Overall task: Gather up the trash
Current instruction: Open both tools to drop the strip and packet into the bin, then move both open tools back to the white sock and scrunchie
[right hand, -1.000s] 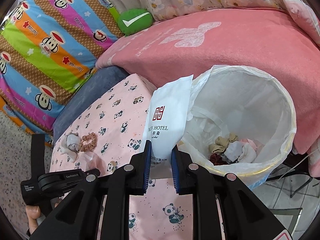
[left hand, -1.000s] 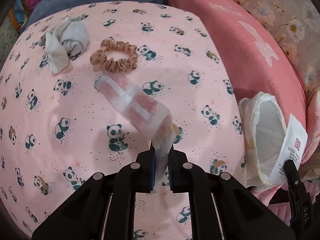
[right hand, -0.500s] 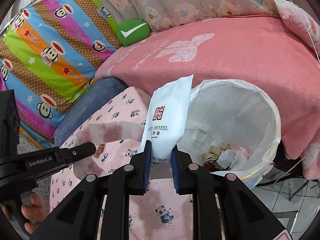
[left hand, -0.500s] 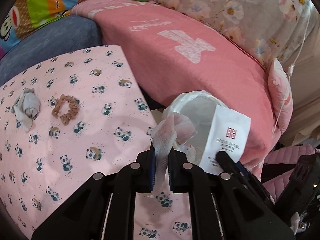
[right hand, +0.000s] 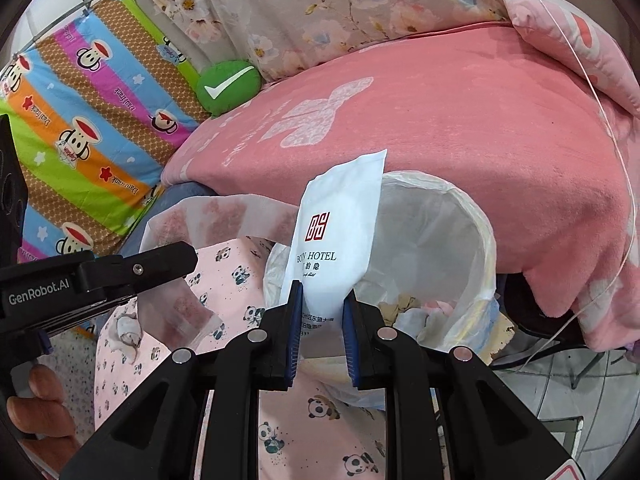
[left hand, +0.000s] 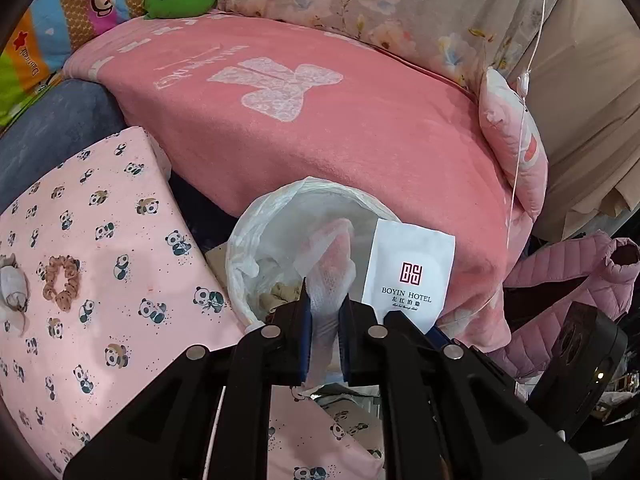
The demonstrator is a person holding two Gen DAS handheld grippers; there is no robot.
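Observation:
My left gripper (left hand: 323,312) is shut on a long translucent white wrapper with pink inside (left hand: 332,268), held over the mouth of the white bag-lined trash bin (left hand: 240,248). The wrapper also shows in the right wrist view (right hand: 224,220), hanging from the left gripper (right hand: 168,258) beside the bin (right hand: 476,236). My right gripper (right hand: 320,308) is shut on a white "BOYIN HOTEL" packet (right hand: 340,224), held upright at the bin's near rim; the packet also shows in the left wrist view (left hand: 412,268). Crumpled trash lies inside the bin.
A panda-print pink surface (left hand: 100,280) carries a tan scrunchie (left hand: 60,284) and a crumpled white tissue (left hand: 12,284) at its left. A pink blanket-covered bed (left hand: 320,120) lies behind the bin. A pink puffer jacket (left hand: 568,288) lies at right.
My left gripper lifted the wrapper off the panda surface and carried it right, over the bin. The right gripper kept the hotel packet at the bin's rim.

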